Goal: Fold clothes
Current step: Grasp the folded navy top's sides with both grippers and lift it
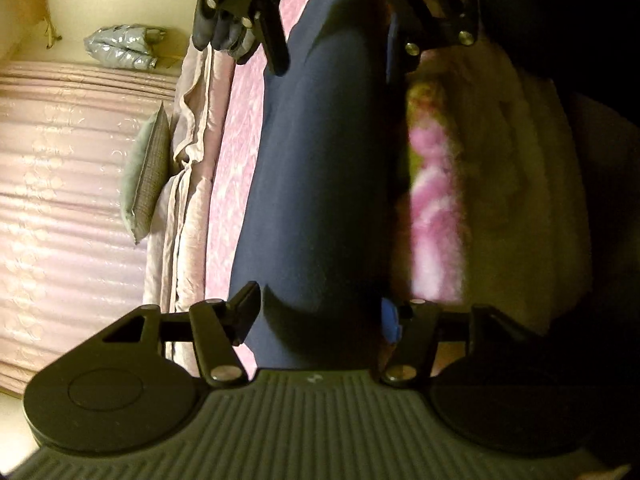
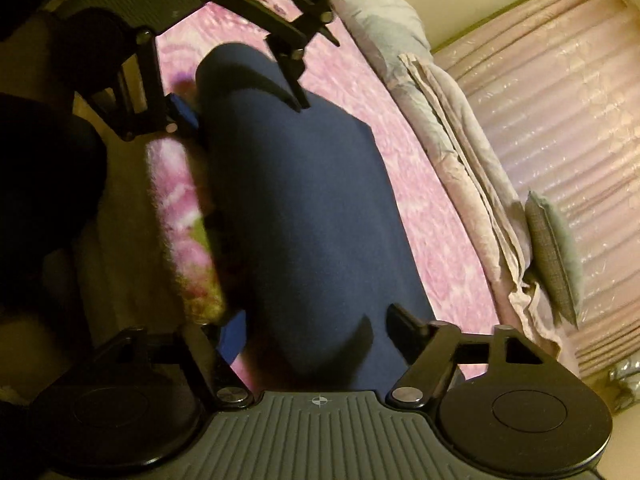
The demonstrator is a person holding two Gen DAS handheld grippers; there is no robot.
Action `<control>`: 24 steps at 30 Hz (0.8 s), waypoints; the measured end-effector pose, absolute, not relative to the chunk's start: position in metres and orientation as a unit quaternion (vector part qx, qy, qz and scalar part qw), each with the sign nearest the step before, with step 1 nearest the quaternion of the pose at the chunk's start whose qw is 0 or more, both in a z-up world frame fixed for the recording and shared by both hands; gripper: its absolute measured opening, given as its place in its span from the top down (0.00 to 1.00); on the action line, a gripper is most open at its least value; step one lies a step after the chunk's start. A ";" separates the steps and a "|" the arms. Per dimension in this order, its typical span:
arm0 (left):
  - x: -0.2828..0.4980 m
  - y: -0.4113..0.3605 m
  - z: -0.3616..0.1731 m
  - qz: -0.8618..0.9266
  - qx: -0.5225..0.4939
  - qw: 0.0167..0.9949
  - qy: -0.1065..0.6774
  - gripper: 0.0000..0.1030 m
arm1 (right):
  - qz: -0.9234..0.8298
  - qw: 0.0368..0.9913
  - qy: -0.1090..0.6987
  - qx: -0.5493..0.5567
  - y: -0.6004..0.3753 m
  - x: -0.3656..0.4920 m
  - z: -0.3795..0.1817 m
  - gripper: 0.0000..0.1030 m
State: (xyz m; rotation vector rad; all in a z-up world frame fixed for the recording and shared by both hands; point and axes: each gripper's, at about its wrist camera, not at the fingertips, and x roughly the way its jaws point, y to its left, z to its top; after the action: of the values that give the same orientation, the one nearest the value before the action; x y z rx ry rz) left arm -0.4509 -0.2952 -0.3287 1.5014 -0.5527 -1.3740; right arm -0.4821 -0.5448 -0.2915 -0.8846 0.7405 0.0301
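Note:
A navy garment (image 1: 320,180) (image 2: 304,200) lies as one long folded strip on the pink patterned bedspread (image 1: 236,160) (image 2: 400,160). My left gripper (image 1: 320,308) (image 2: 240,108) straddles one end of the strip, jaws wide, fingers at the cloth's two edges. At the opposite end my right gripper (image 2: 320,328) (image 1: 340,56) stands the same way, facing the left one. Neither pair of pads visibly presses the cloth. Each gripper has one blue pad (image 1: 390,320) (image 2: 234,336) on the side toward the bed's edge.
A fluffy pink-and-green blanket (image 1: 432,200) (image 2: 180,220) hangs along the bed's edge beside the garment. Folded pale bedding (image 1: 188,184) (image 2: 452,140) and a grey cushion (image 1: 144,184) (image 2: 556,252) lie on the far side, before a pink curtain (image 1: 60,200) (image 2: 560,100).

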 end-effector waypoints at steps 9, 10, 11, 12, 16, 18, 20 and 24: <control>-0.440 -0.308 -0.322 -0.591 0.610 0.499 -0.174 0.62 | -0.021 0.827 0.331 -0.454 -0.563 -0.492 -0.304 0.33; -0.439 -0.308 -0.321 -0.595 0.606 0.499 -0.170 0.62 | -0.018 0.827 0.328 -0.456 -0.566 -0.493 -0.305 0.37; -0.438 -0.309 -0.319 -0.599 0.603 0.499 -0.167 0.62 | -0.014 0.827 0.325 -0.459 -0.569 -0.495 -0.306 0.39; -0.436 -0.309 -0.318 -0.605 0.599 0.498 -0.164 0.62 | -0.009 0.826 0.322 -0.463 -0.570 -0.496 -0.308 0.41; -0.422 -0.314 -0.309 -0.637 0.578 0.490 -0.142 0.62 | 0.012 0.829 0.316 -0.462 -0.578 -0.497 -0.311 0.57; -0.416 -0.316 -0.305 -0.650 0.576 0.478 -0.133 0.62 | 0.023 0.836 0.317 -0.448 -0.582 -0.496 -0.309 0.64; -0.414 -0.318 -0.300 -0.660 0.579 0.462 -0.129 0.64 | 0.034 0.843 0.323 -0.429 -0.585 -0.496 -0.303 0.69; -0.409 -0.324 -0.283 -0.678 0.588 0.428 -0.106 0.69 | 0.059 0.845 0.358 -0.393 -0.593 -0.486 -0.275 0.73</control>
State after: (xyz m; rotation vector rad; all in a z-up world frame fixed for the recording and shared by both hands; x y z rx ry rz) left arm -0.4089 -0.3242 -0.2830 1.4694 -0.2643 -1.6917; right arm -0.4859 -0.5931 -0.2747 -0.8298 0.7562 0.1236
